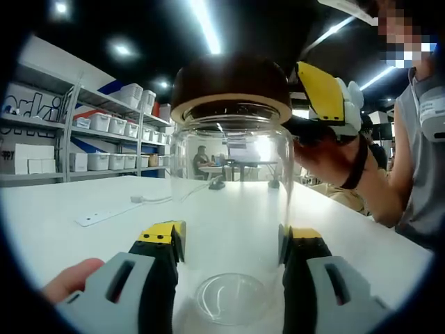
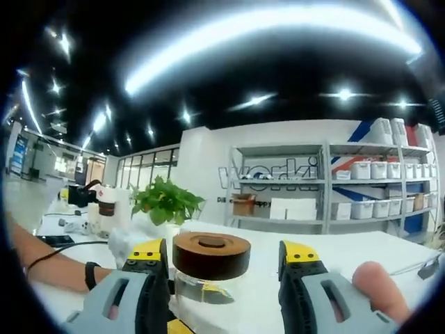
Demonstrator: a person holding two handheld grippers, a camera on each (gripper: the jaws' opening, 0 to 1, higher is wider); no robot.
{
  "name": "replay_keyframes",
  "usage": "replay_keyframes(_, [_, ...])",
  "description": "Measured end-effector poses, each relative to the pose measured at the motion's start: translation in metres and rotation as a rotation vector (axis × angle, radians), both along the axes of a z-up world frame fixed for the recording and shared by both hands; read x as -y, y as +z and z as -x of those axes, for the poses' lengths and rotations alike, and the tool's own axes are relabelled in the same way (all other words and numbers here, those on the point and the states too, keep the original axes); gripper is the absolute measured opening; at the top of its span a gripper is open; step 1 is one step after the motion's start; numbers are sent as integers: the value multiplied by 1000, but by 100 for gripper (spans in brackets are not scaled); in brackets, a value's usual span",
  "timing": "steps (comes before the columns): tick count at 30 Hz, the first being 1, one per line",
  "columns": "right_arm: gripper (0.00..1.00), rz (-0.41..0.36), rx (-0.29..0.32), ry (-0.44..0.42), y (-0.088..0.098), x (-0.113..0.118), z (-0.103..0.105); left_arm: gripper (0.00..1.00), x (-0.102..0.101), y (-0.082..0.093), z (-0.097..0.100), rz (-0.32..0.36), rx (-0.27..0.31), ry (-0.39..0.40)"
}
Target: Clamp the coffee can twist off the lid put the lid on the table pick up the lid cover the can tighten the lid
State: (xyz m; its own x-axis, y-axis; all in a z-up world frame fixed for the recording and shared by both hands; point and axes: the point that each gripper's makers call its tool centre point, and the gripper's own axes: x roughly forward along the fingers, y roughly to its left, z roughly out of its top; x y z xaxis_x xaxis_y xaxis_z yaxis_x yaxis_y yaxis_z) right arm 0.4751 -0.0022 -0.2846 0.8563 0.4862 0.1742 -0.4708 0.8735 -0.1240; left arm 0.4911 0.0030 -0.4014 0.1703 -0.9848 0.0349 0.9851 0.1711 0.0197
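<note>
– Where am I?
– My left hand-held gripper (image 1: 231, 243) hugs the coffee can (image 1: 231, 209) on the desk (image 1: 62, 223). My right hand-held gripper (image 2: 224, 268) sits open around the brown lid (image 2: 211, 254), not squeezing.
– Next?
– I think: pinch the lid and twist.
– Anything inside?
– The can looks empty.
</note>
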Motion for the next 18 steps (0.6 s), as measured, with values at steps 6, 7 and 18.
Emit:
replay_keyframes(6, [64, 48, -11, 227, 1, -8, 5, 50, 0, 0, 0, -1, 1, 1])
replay_keyframes(7, [64, 39, -28, 289, 1, -9, 6, 50, 0, 0, 0, -1, 1, 1])
replay_keyframes(18, [60, 103, -139, 555, -9, -25, -2, 50, -1, -1, -1, -4, 3, 3])
